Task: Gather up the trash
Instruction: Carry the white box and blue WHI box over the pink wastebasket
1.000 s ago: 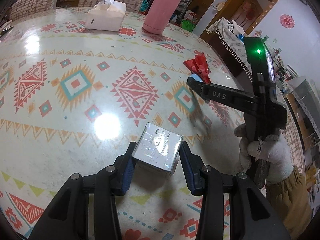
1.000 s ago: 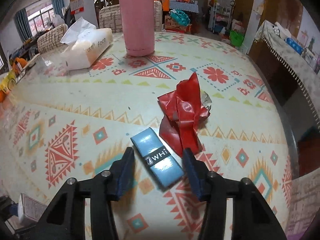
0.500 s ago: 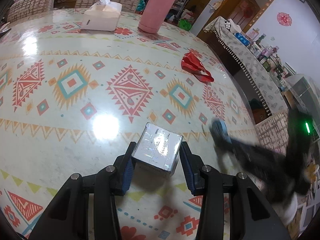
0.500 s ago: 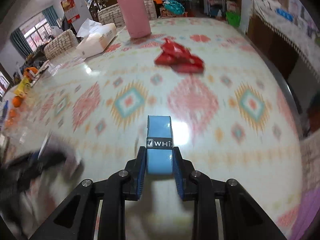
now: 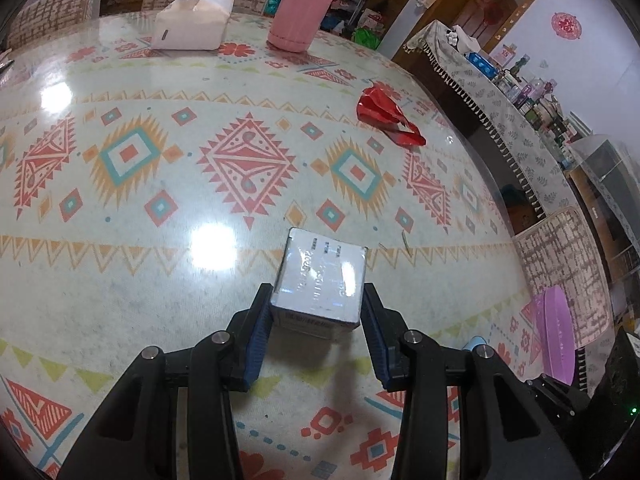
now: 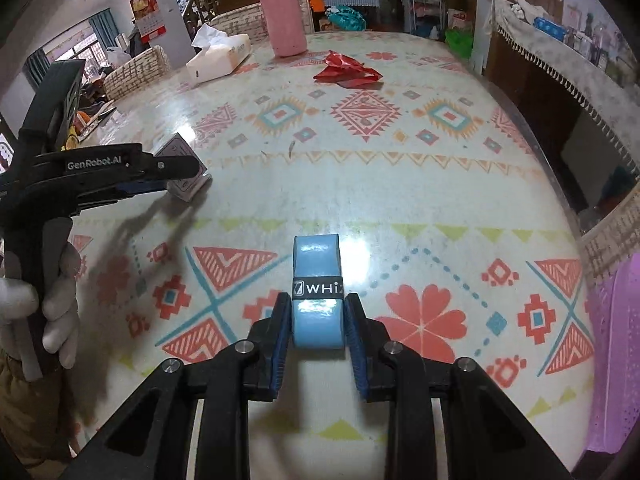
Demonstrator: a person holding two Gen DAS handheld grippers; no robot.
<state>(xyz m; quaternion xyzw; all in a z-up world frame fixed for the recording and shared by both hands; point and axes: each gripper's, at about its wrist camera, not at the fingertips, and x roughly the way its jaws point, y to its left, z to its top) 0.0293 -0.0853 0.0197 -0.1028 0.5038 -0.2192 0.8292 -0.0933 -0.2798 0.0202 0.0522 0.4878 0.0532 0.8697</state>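
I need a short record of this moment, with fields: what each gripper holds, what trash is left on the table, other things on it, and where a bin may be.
left gripper: shut on the silver box, held over the table
right gripper: shut on the blue roll, above the table's near edge
trash left: red wrapper, crumpled, lying on the far side of the table
other things: tissue pack, pink bottle, both standing at the far edge
possible bin: purple container beyond the table's right edge; its use cannot be told

Crumpled red wrapper (image 5: 386, 118) lies on table; box (image 5: 320, 282) gripped.
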